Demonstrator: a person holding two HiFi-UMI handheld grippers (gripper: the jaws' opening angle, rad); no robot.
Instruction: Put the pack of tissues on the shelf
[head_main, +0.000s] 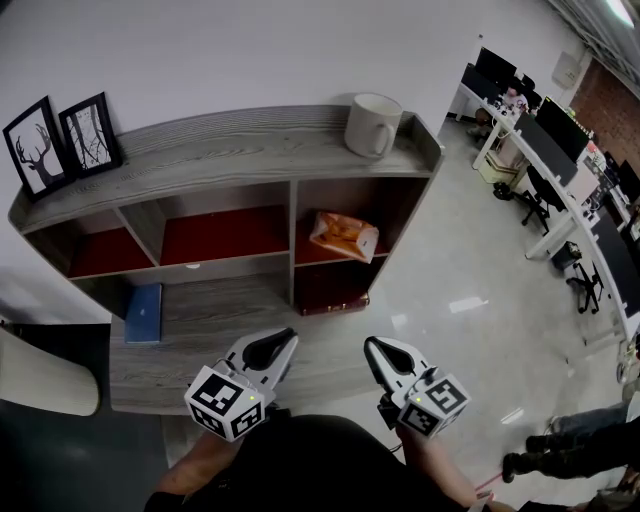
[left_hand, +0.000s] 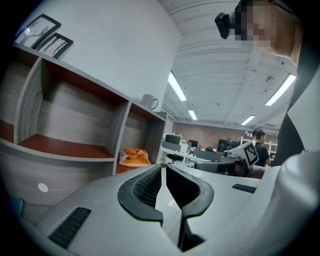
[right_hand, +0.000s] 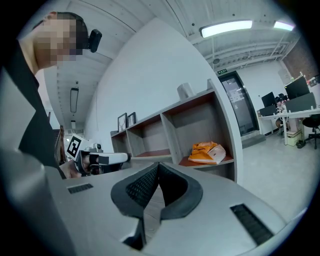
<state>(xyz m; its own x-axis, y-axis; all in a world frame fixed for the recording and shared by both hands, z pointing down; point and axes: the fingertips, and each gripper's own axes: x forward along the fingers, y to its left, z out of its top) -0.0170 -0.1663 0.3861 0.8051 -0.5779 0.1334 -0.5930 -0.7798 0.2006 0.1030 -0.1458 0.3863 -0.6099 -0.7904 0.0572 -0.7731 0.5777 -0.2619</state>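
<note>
The orange and white pack of tissues (head_main: 343, 235) lies in the right compartment of the grey shelf unit (head_main: 230, 150), on its red board. It also shows in the left gripper view (left_hand: 134, 156) and the right gripper view (right_hand: 207, 152). My left gripper (head_main: 281, 343) is held low in front of the shelf, shut and empty. My right gripper (head_main: 376, 349) hangs beside it, also shut with nothing between its jaws. Both are well clear of the pack.
A white mug (head_main: 372, 125) and two framed pictures (head_main: 62, 142) stand on the shelf top. A blue book (head_main: 144, 313) lies on the lower board, and a dark red book (head_main: 330, 303) at the right base. Office desks and chairs (head_main: 560, 180) fill the right side.
</note>
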